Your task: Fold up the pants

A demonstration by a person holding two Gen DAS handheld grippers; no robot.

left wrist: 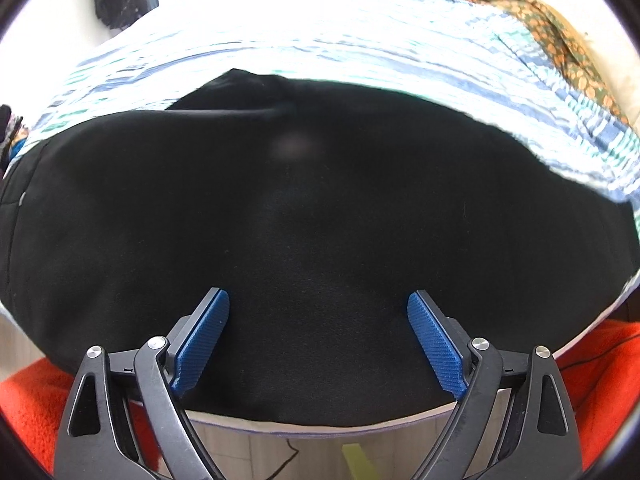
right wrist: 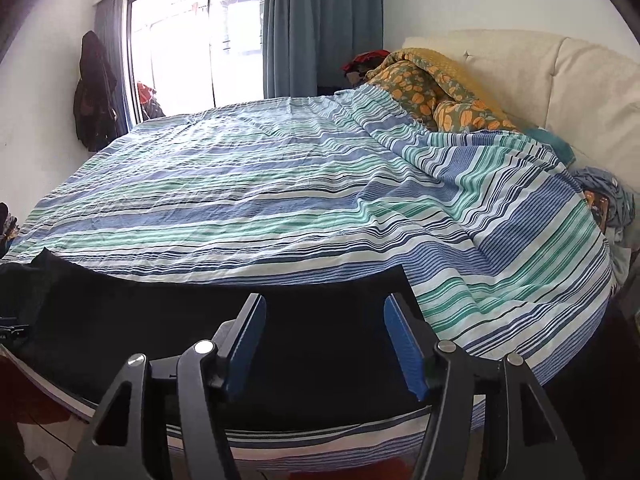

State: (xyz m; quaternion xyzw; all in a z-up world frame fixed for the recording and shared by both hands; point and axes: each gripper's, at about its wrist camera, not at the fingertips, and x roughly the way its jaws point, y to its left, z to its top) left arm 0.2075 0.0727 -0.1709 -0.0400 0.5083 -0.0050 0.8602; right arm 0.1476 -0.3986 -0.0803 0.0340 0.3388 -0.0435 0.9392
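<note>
Both claws, left gripper (left wrist: 318, 300) and right gripper (right wrist: 325, 304), hang released with blue pads spread above the flat black cotton pants (left wrist: 304, 208) at six o'clock on the blue-green striped bedsheet (right wrist: 280, 184).

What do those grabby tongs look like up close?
Both the left tongs and the right tongs have black, angular linkage arms with triangular cutouts and round silver bolts. Their fingers carry ribbed blue pads. No cables or sleeves show.
</note>
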